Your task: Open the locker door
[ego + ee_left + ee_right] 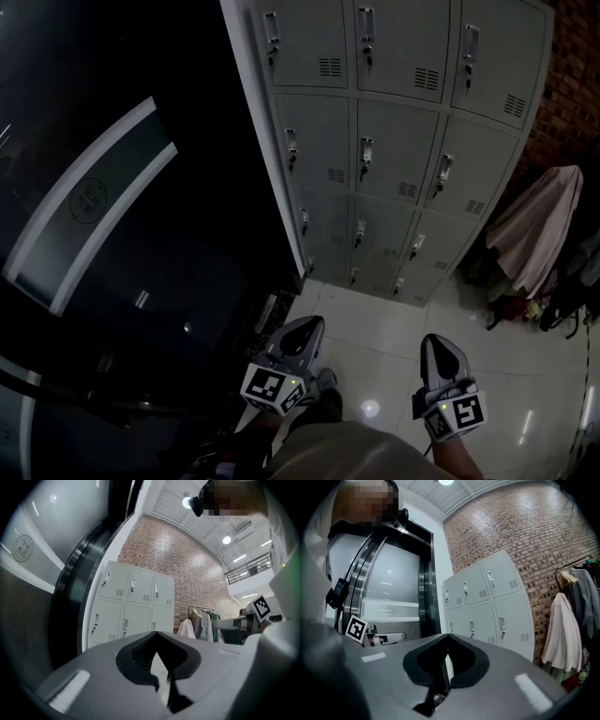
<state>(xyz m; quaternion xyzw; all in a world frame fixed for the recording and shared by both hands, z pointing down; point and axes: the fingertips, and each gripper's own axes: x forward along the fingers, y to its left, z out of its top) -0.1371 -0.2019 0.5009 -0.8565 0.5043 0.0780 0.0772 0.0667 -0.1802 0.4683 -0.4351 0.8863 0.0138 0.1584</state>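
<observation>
Where the lockers [394,141] stand: against the brick wall [572,84], a grey metal block three columns wide, seen steeply from above.
Locker doors [398,150]: all closed flat in the lockers' front, each with a small handle near its left edge and a vent slot low at its right.
Left gripper [312,324]: low in front of the lockers' left edge, well apart from them and pointing towards them; its jaws are clenched together with nothing between them.
Right gripper [433,340]: in front of the lockers' bottom row, well apart from it, beside the left gripper; its jaws are pressed together and grasp nothing.
Floor [375,319]: pale glossy tiles between the lockers and both grippers.
Clothes [539,225]: hanging just right of the lockers, a pale garment foremost.
Dark glass panel [112,206]: just left of the lockers, curved, with a light band across it.
</observation>
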